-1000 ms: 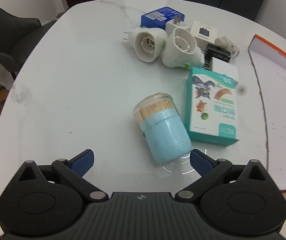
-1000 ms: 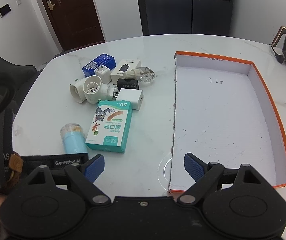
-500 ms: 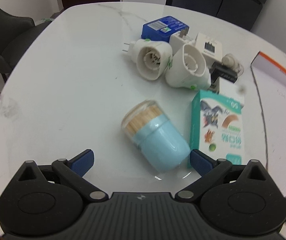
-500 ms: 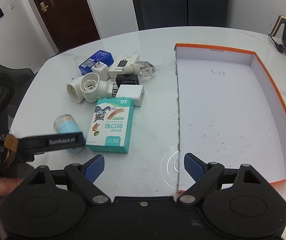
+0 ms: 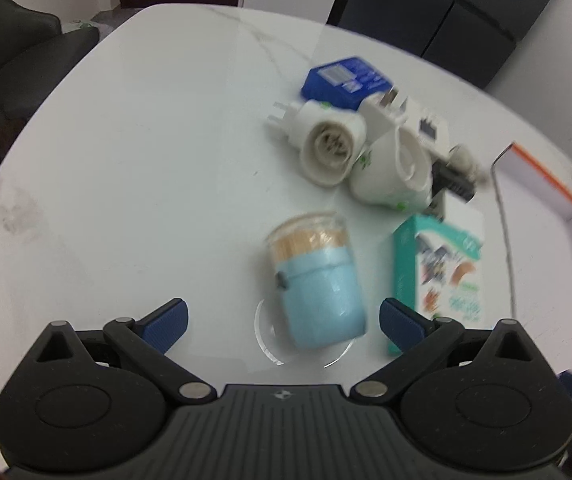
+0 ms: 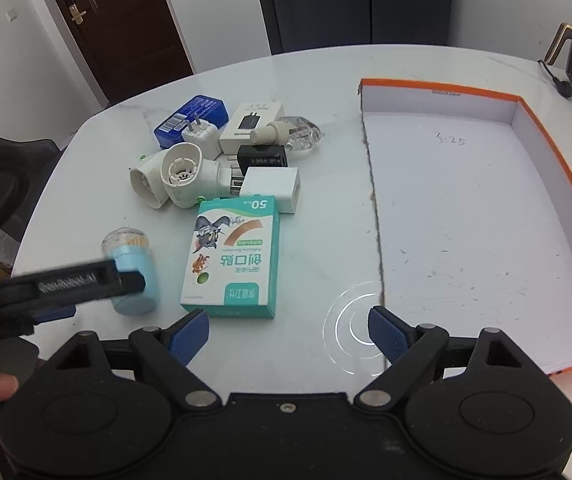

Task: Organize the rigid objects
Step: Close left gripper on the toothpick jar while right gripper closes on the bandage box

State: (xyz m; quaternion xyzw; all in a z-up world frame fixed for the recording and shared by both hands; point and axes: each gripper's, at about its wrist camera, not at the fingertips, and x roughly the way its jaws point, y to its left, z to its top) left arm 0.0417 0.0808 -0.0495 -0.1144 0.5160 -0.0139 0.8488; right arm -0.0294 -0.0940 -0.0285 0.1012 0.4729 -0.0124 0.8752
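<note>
While both grippers' fingers are held wide open, gripping nothing, the toothpick jar (image 5: 318, 280) is seen lying betw. the left gripper (image 5: 282, 318) fingers, nearer the right one, untouched, on the bench (image 5: 146, 168).

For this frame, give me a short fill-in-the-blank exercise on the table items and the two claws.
1. The left claw is open around the light blue ____ holder.
2. The bandage box lies to that holder's ____ in the right wrist view.
3. The white box with the ____ rim holds no items.

Missing: toothpick; right; orange
</note>
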